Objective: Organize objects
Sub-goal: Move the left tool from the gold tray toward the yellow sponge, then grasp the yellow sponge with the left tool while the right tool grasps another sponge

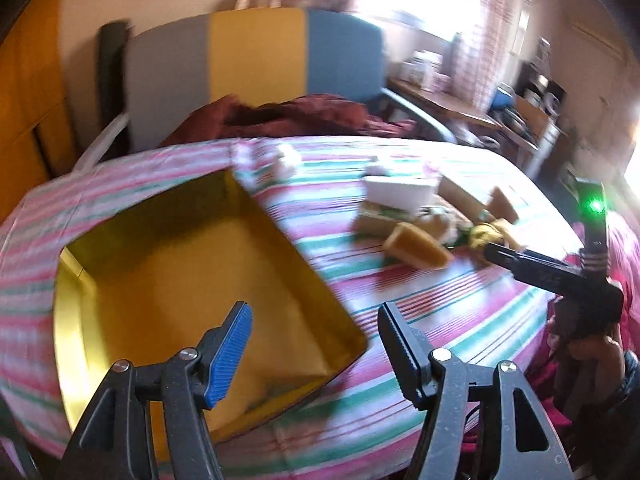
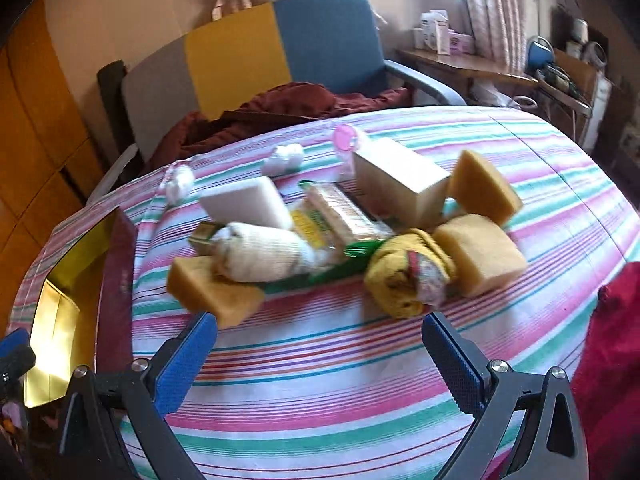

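An open gold-lined box (image 1: 192,280) lies on the striped tablecloth at the left; its edge also shows in the right wrist view (image 2: 76,272). My left gripper (image 1: 316,320) is open and empty, hovering over the box's near right corner. A pile of objects lies mid-table: yellow sponges (image 2: 212,296) (image 2: 480,252) (image 2: 484,186), a white foam block (image 2: 244,202), a cream rolled cloth (image 2: 264,254), a yellow rolled cloth (image 2: 404,280), a biscuit packet (image 2: 344,212) and a cream carton (image 2: 400,180). My right gripper (image 2: 320,336) is open and empty, just short of the pile.
White cotton balls (image 2: 284,158) and a pink-lidded item (image 2: 346,136) lie behind the pile. A grey, yellow and blue chair (image 2: 256,52) with maroon cloth (image 2: 280,108) stands beyond the table. A cluttered side desk (image 2: 472,60) is at the back right.
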A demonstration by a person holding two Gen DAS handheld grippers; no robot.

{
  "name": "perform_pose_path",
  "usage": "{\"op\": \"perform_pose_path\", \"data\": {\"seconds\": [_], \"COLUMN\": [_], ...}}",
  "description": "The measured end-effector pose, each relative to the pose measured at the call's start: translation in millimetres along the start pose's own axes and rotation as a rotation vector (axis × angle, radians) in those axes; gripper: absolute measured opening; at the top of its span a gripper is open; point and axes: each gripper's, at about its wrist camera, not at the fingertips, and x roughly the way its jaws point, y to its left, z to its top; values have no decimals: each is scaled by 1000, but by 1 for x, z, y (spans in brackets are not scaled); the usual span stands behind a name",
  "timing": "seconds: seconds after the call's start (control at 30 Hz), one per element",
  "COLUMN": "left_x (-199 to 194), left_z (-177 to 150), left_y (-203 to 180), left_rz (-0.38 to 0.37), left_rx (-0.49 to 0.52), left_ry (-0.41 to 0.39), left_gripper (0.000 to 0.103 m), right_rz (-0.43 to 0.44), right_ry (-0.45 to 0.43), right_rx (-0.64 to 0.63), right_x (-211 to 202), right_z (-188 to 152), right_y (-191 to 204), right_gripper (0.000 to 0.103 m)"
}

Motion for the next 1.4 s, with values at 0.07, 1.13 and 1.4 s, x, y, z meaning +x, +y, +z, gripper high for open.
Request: {"op": "perform_pose_path", "data": {"seconds": [0.07,1.13,1.4], "left_x": [6,150,138], "left_z": [9,45,39], "left_y": [-17,-98,-88], "left_rz": [-37,-90,-118], "left_rx": [54,271,218], "left_ry": [-7,114,95], "left_gripper": [66,63,61], "right_rz": [-6,-150,-356], "right_ry": [4,-8,24], "right_rx": [18,266,132], "right_x": [0,11,43], "right_z": [3,31,89], "right_y": [-7,-108,-129], "right_gripper": [103,103,103]}}
